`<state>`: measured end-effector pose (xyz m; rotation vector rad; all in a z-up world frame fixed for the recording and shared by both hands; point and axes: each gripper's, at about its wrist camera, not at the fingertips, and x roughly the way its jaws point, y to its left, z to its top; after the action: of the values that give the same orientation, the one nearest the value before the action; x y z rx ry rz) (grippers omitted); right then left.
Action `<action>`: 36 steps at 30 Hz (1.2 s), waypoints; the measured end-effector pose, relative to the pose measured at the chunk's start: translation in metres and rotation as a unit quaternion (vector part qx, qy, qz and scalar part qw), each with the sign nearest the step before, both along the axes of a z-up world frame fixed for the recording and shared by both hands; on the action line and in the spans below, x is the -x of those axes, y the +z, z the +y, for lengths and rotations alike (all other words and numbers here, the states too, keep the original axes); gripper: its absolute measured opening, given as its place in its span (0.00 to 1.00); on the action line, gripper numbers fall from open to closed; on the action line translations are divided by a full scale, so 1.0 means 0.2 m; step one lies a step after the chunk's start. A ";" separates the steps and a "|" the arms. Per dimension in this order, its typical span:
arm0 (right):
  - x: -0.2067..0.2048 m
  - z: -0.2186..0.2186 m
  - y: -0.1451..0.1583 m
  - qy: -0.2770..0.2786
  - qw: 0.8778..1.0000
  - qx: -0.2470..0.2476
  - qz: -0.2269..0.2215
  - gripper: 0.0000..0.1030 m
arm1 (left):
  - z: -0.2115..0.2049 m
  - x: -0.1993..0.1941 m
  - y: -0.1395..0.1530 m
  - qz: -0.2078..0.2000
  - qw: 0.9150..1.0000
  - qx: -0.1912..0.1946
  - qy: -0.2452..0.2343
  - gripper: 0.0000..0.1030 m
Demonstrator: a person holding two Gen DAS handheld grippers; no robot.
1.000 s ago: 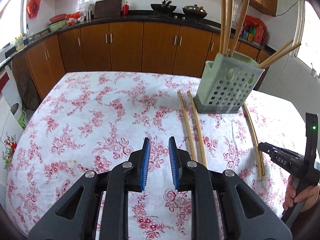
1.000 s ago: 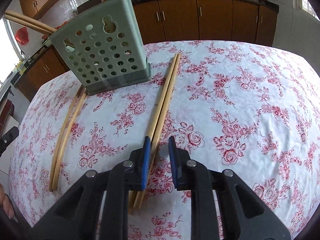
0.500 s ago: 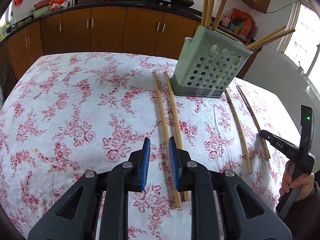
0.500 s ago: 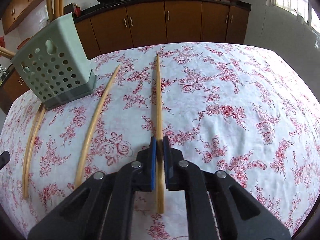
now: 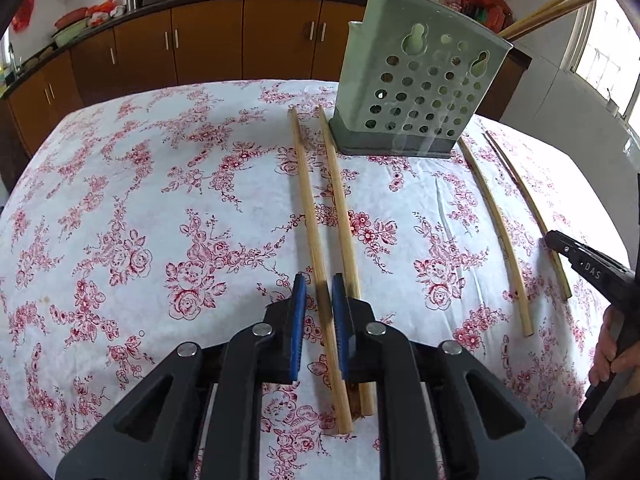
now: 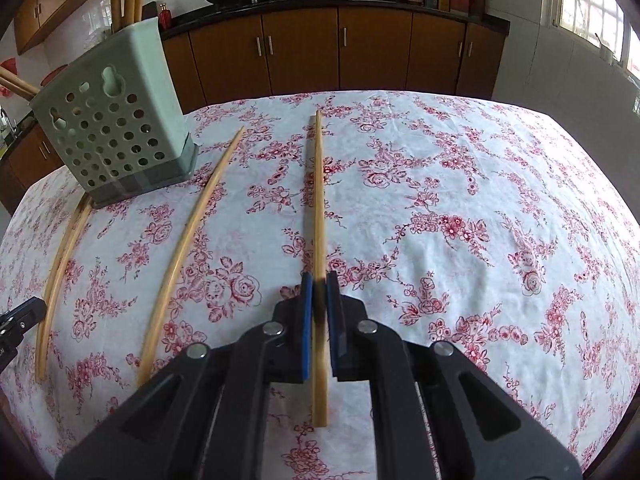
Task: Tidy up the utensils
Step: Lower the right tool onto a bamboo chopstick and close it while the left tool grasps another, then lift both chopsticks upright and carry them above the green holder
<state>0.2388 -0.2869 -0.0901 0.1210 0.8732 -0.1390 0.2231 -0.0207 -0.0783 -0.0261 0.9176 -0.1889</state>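
A pale green perforated utensil holder [image 5: 416, 92] [image 6: 112, 136] stands on the floral tablecloth with several chopsticks upright in it. Two chopsticks lie side by side before it. My left gripper [image 5: 319, 280] straddles the left chopstick [image 5: 308, 208] with its jaws closing, and a thin gap still shows beside the stick. Its partner chopstick [image 5: 340, 200] lies just right of the pads. My right gripper [image 6: 319, 280] is shut on another chopstick [image 6: 318, 200], whose far end casts a shadow on the cloth. A loose chopstick [image 6: 192, 232] lies to the left of that one.
The tablecloth [image 5: 120, 220] covers the whole table, whose far edge faces brown kitchen cabinets [image 5: 208, 48]. A person's hand [image 5: 616, 352] holds the right gripper at the left wrist view's right edge. The left gripper's tip [image 6: 20, 320] shows beside two chopsticks [image 6: 60, 272] at far left.
My left gripper came forward and down onto the left pair and its jaws narrowed around one stick. My right gripper shut on a chopstick and swung it away from its partner.
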 end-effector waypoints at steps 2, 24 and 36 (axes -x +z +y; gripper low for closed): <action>0.00 0.01 0.00 0.004 1.000 0.005 -0.001 0.08 | 0.02 -0.01 0.00 -0.001 1.000 0.001 0.010 0.07; 0.05 0.03 0.00 0.020 1.000 -0.009 -0.007 0.09 | 0.24 -0.04 0.00 -0.017 0.998 -0.003 0.056 0.08; 0.05 0.02 0.00 0.021 1.000 -0.007 -0.006 0.09 | 0.24 -0.04 0.00 -0.018 0.998 -0.007 0.055 0.08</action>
<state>0.2290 -0.2823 -0.0895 0.1171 0.8644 -0.0933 0.2315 0.0274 -0.0790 -0.0608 0.8800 -0.0802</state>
